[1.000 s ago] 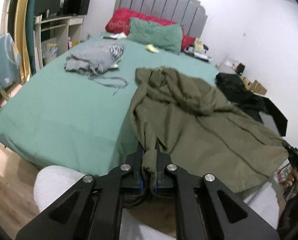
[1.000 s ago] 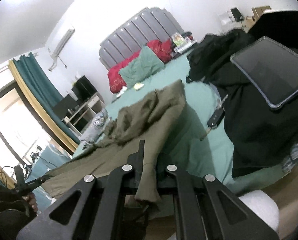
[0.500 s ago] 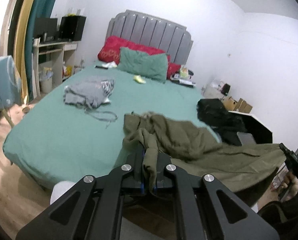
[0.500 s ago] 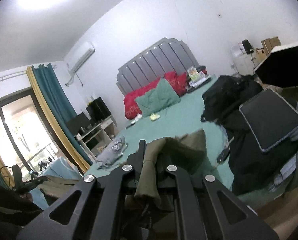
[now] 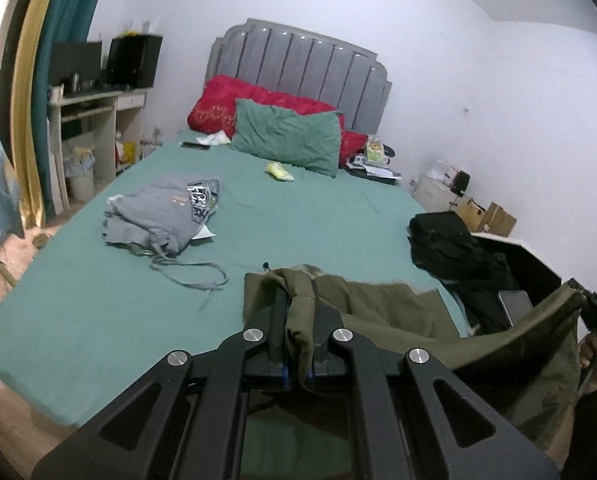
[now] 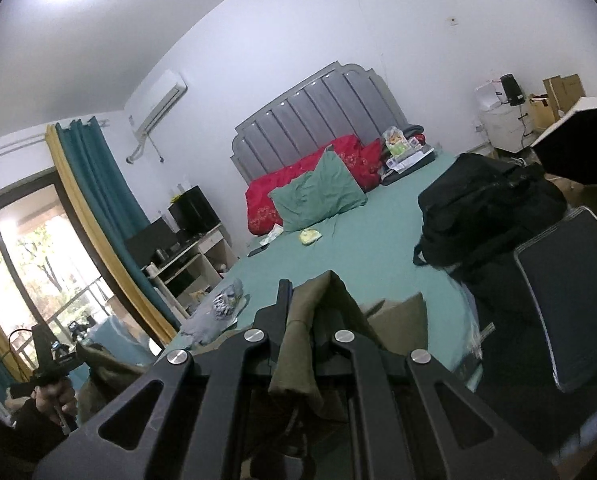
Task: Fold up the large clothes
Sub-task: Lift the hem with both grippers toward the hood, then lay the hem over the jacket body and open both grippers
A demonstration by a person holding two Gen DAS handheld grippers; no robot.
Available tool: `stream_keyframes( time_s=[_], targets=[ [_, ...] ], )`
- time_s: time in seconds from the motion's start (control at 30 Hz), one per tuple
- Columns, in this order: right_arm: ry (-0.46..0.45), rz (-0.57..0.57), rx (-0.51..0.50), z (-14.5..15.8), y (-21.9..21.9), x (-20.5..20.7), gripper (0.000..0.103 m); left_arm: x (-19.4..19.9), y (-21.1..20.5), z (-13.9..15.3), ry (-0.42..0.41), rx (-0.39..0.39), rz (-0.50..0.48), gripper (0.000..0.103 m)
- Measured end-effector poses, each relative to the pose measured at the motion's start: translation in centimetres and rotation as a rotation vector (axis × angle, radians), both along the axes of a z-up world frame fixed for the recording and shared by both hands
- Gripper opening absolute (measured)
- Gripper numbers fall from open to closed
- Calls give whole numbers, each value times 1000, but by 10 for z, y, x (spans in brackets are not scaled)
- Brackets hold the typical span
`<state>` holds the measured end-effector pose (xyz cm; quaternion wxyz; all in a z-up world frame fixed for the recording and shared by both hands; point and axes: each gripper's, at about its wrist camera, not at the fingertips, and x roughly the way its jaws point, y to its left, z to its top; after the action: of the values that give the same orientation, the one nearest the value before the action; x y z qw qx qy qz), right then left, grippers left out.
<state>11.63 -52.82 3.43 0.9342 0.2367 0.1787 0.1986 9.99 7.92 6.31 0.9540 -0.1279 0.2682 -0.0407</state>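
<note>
The bed (image 5: 290, 216) is the landmark. The olive garment (image 5: 382, 308) hangs at the bed's foot, stretched between two grippers, its far edge just over the foot end. The left gripper (image 5: 298, 320) is pinched on a bunched fold of one corner; the right gripper (image 6: 298, 320) is likewise clamped on a fold of the other corner, and it also shows at the right edge of the left wrist view, holding cloth taut.

The step in hand looks like spreading the garment before laying it down. To do it well, keep both pinches firm, hold the two corners level and well apart so the top edge runs straight, then lower the cloth onto the bare sheet at the foot, between the grey garment and the black heap, letting the hanging part land first so it does not crumple. A slack edge or uneven height would likely leave twists to smooth out later.

Counted, largest to smallest:
- one bed, with one grey headboard (image 5: 298, 64) at its head;
- one olive garment, at the foot;
- one black heap of bag and clothes (image 5: 454, 248) on the bed's right side;
- one grey garment (image 5: 162, 212) on the left half, mid-bed;
- one red bedding pile (image 5: 234, 104) at the head;
- one green pillow (image 5: 286, 140) in front of the red pile;
- one tablet (image 6: 570, 308) on the black heap;
- two grippers;
- one small yellow item (image 5: 279, 171) just before the pillow.
</note>
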Motion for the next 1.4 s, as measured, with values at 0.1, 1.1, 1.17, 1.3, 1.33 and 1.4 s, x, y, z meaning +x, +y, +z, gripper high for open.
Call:
stream_keyframes(
  time_s=[0.1,1.1,1.17,1.3,1.33,1.4],
  targets=[
    [7,-27,7,-13,3,49,6,53,6,-11,37,-25,11,6],
    [257,83,-21,-121,-16,240,99,218,4,-150,273,95,-106,70],
    [254,256,-3,-126,-6,231,99,217,-36,-157,322,155,-304,70],
    [292,414,-199,-140,30,212,99,224,-80,-155,291,295,-377,70],
    [322,429,-238,-146,37,210,99,228,-85,-157,295,305,-384,70],
    [382,461,-283,-161,51,207,99,242,-97,-168,336,362,-398,70]
  ],
)
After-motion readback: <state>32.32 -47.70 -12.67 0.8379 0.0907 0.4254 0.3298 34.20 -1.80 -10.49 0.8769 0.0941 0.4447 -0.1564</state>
